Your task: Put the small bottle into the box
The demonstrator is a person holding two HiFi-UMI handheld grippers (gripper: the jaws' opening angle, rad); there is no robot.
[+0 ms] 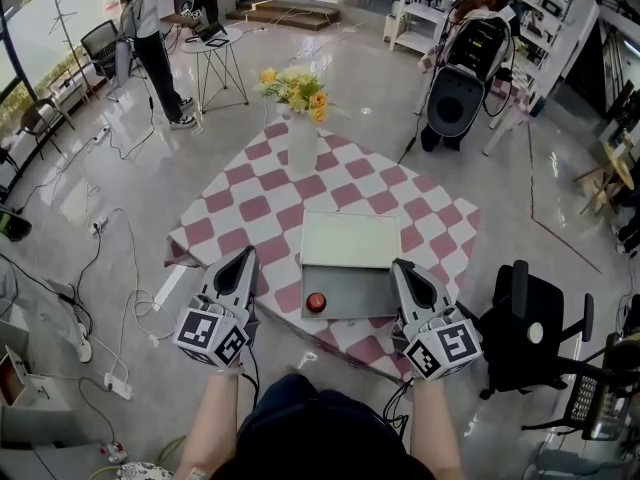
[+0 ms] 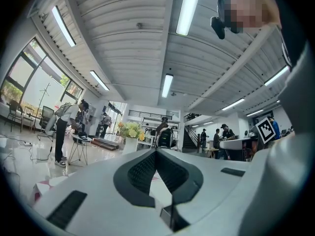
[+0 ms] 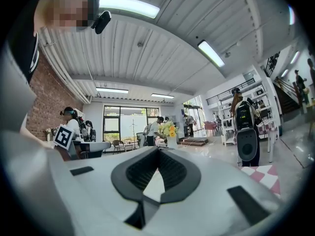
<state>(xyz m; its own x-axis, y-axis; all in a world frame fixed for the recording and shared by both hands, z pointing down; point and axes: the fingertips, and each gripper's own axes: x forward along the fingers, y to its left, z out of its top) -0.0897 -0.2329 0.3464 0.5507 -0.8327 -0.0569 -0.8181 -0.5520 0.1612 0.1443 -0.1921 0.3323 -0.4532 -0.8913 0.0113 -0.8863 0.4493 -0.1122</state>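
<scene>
One small bottle (image 1: pixel 316 302) sits in the near left corner of the open box (image 1: pixel 365 293), whose lid (image 1: pixel 350 240) is raised behind. Farther back, a vase (image 1: pixel 302 146) holds yellow flowers (image 1: pixel 295 88). The left gripper (image 1: pixel 245 256) and right gripper (image 1: pixel 401 267) flank the box, jaws fully together, gripping nothing.

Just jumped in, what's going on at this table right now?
A person stands at the near edge of a table covered with a pink-and-white checked cloth. The left hand-held gripper and the right hand-held gripper are both shut and empty, on either side of an open pale box with a grey tray. A small red-topped bottle appears to sit in the tray's near-left corner, so the placing looks done. A white vase of yellow flowers stands behind the box.
</scene>
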